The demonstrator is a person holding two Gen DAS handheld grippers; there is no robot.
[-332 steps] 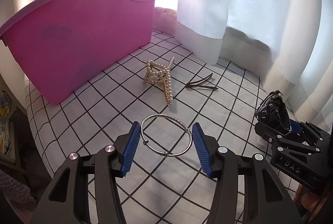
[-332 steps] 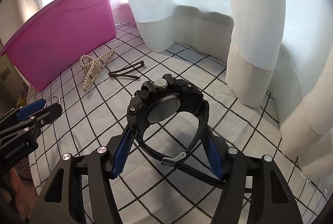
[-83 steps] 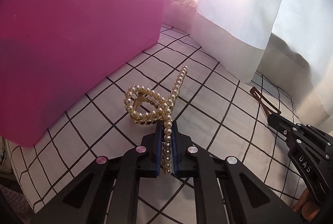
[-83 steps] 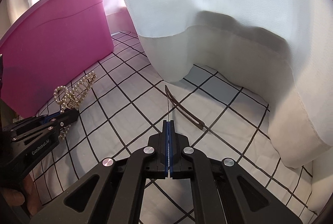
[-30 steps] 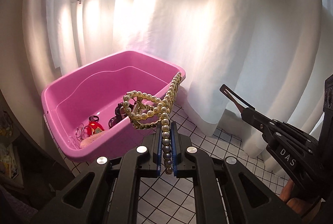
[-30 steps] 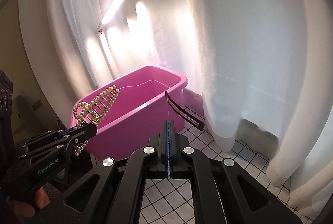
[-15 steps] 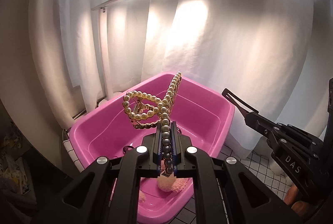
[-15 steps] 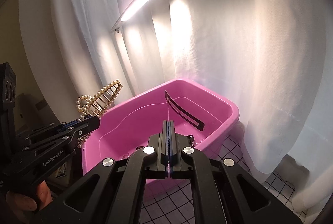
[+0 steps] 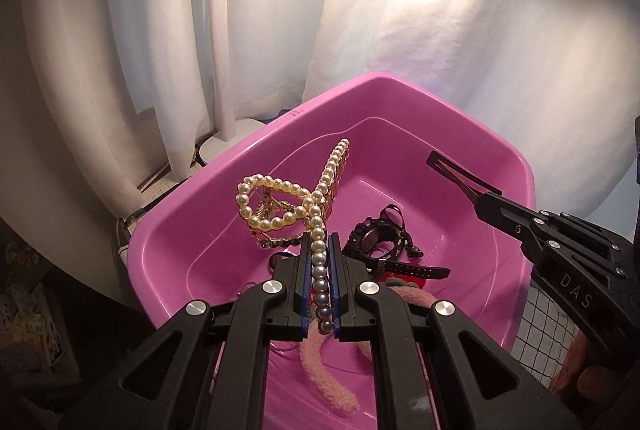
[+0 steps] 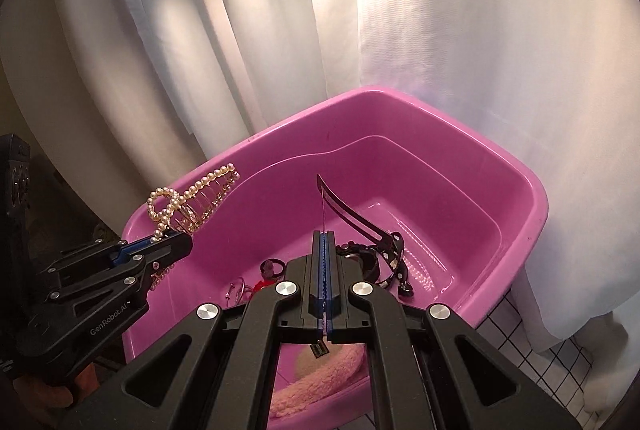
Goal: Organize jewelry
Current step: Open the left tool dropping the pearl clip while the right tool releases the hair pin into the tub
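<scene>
We hold the pearl clip [image 9: 288,206] pinched in the left gripper [image 9: 320,294] and the dark pin [image 10: 352,210] in the right gripper [image 10: 324,266], both seemingly over the bin [image 9: 516,166] filling mid-frame.

Each camera sits on its own gripper, looks forward and downward along the two black fingers, and is close above the pink tub [image 9: 400,98]. The left wrist view looks into the tub from its left side and sees the right gripper [image 9: 486,199] entering from the right edge. The right wrist view looks in from the right and sees the left gripper [image 10: 176,242] at its left; both share the tub's inside and the white curtain [image 10: 480,30] behind.
</scene>
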